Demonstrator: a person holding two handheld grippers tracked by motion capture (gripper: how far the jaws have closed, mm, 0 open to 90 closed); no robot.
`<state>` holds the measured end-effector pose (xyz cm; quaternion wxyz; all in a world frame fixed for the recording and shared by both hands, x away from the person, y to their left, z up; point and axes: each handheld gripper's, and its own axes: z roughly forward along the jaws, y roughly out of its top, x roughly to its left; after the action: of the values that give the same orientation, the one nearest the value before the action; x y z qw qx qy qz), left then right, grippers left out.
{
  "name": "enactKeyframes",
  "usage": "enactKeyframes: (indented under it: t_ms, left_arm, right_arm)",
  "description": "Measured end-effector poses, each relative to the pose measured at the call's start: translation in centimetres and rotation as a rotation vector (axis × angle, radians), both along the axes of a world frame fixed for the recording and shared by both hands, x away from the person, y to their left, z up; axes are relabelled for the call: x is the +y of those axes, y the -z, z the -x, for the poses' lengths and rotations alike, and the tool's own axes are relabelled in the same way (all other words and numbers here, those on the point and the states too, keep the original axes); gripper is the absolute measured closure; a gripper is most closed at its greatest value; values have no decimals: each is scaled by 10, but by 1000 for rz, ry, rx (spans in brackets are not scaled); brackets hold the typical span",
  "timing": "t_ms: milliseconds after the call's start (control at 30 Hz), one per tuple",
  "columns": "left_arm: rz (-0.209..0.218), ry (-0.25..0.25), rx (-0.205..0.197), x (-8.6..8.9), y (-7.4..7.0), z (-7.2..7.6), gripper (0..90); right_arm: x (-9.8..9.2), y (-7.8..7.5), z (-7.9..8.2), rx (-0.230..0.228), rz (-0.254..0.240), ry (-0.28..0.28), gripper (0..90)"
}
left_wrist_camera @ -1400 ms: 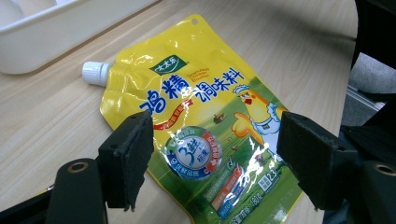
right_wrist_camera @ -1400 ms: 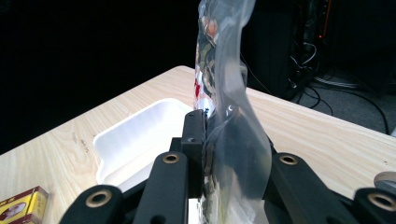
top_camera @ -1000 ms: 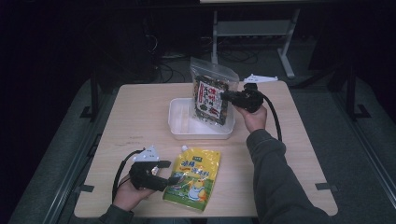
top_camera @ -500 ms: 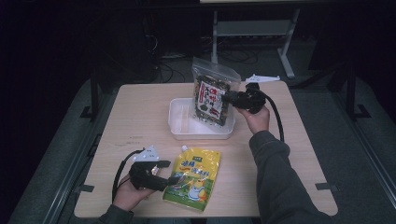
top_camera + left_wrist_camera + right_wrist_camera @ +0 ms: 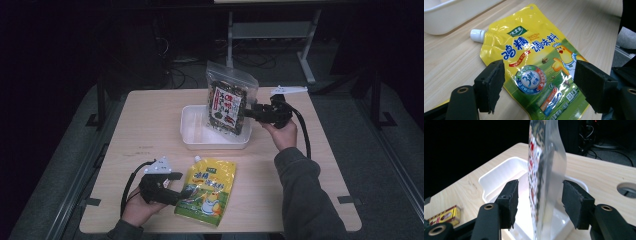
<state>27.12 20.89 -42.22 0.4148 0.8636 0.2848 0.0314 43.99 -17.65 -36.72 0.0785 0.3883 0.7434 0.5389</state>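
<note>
A clear snack bag point(image 5: 231, 102) with dark contents and a red label stands upright in the white tray point(image 5: 192, 131) at mid-table. My right gripper point(image 5: 251, 113) reaches it from the right. Its jaws have just been opening, and the bag point(image 5: 547, 170) now stands between the pads untouched, over the tray point(image 5: 496, 177). At the front left, my left gripper point(image 5: 186, 193) lies low beside a yellow spouted pouch point(image 5: 209, 189). The open left gripper point(image 5: 539, 78) has a pad on either side of the pouch point(image 5: 534, 62), neither pressing it. The pouch's white cap point(image 5: 477, 35) points toward the tray.
The wooden table point(image 5: 150, 120) has bare room on its left and right sides. A round hole point(image 5: 627, 188) sits in the tabletop near the right gripper. Dark floor, cables and a metal stand point(image 5: 235, 30) lie beyond the far edge.
My right gripper's jaws have spread apart and let go of the snack bag, which stays upright in the tray. The left gripper and the pouch have not moved.
</note>
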Motion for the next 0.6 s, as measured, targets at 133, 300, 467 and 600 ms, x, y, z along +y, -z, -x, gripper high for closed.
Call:
enactKeyframes:
  t_ms: [133,300,467,600]
  left_arm:
    - [-6,-2,6,-1,2,-1,251]
    - [-17,-1,15,-1,5,-2,273]
    - [-20,-4,21,-2,7,-3,277]
    - [-29,-7,25,-2,9,-4,290]
  right_arm:
    - [-8,4,10,23,-3,10,457]
    - [-13,7,22,45,-6,-3,452]
    - [-15,9,33,70,3,-24,438]
    - [-13,9,43,87,2,-45,435]
